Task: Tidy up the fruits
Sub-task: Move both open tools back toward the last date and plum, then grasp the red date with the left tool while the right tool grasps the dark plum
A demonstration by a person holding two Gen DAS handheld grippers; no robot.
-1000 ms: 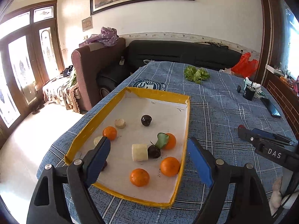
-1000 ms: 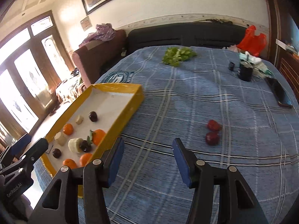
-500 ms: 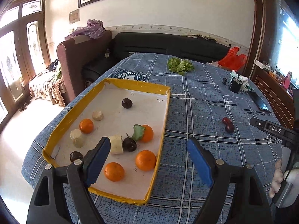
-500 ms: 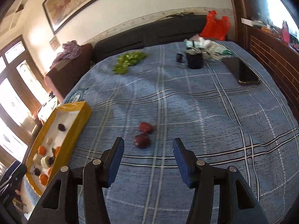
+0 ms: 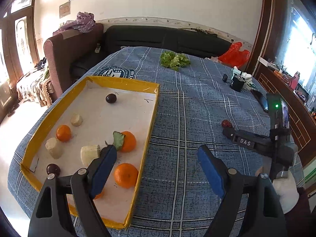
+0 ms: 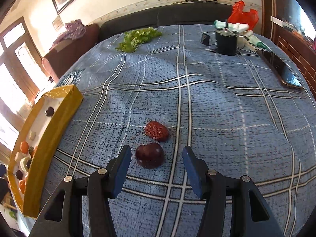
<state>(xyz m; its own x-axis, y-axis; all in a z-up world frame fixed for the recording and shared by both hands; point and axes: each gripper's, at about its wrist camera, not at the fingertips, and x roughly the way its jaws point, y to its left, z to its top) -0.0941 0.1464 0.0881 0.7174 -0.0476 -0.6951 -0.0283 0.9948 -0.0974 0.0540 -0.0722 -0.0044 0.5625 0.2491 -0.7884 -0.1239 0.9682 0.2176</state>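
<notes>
While the right gripper (image 6: 157, 159) hangs low over the blue plaid tablecloth (image 6: 227, 122), its fingers stand apart with nothing pressed between them; the dark round cherry (image 6: 150, 155) lies on the cloth just ahead of the tips, nearer the left finger and touching neither. Just beyond it rests the wrinkled red date (image 6: 157, 131), its long axis running from upper left to lower right in the right wrist view, close beside the cherry. The left gripper (image 5: 156, 158) is open and empty, one finger over the yellow-rimmed tray (image 5: 152, 118), the other over bare cloth. In the tray lie oranges (image 5: 126, 174), pale cut pieces (image 5: 54, 148) and a dark fruit (image 5: 111, 98).
</notes>
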